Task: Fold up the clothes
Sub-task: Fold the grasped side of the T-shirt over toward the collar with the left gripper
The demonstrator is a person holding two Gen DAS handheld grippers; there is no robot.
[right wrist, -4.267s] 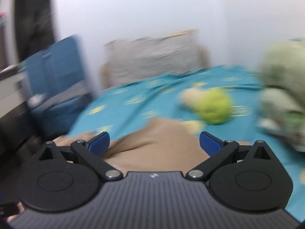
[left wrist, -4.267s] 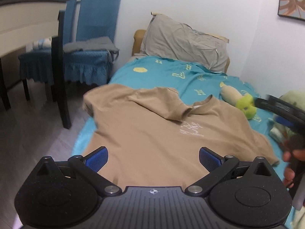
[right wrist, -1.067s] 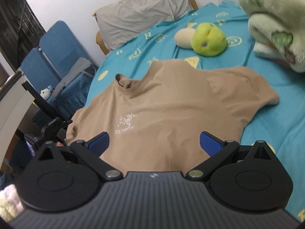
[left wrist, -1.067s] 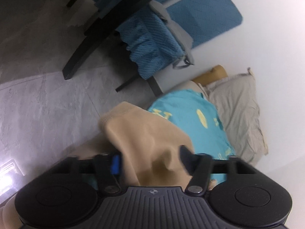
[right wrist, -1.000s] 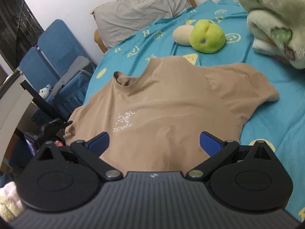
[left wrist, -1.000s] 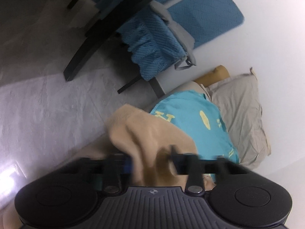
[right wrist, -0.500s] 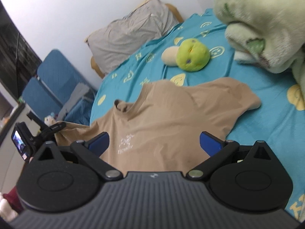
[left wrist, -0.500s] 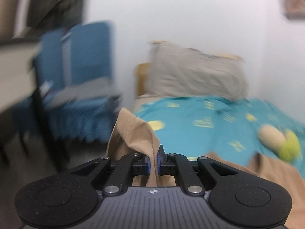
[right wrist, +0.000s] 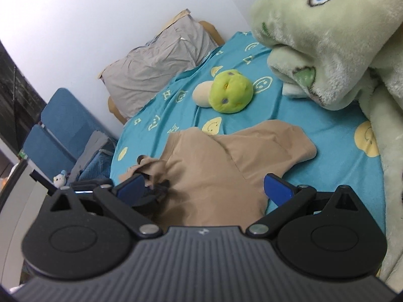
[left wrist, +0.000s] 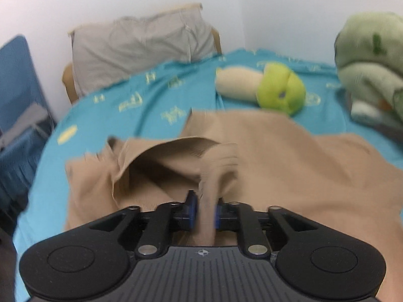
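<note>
I have the left gripper (left wrist: 203,212) clamped on a bunched fold of the tan short-sleeved T-shirt (left wrist: 289,173), its blue pads (left wrist: 190,210) pressed in narrow against the cloth; this view is blurred. The shirt lies on the teal bedsheet with yellow smiley and letter prints (right wrist: 335,136), its left side lifted and doubled over toward the middle, while the right sleeve lies flat on the sheet in the right wrist view. My right gripper (right wrist: 205,188) hangs over the lower part of the shirt with its fingers spread wide and nothing between them. Beyond the shirt I see a yellow-green and cream plush toy (right wrist: 228,95) and a crumpled grey pillow (right wrist: 161,65) at the headboard. A pale green fleece blanket (right wrist: 327,37) is heaped to the right. Blue padded chairs (right wrist: 65,130) stand left of the bed.
</note>
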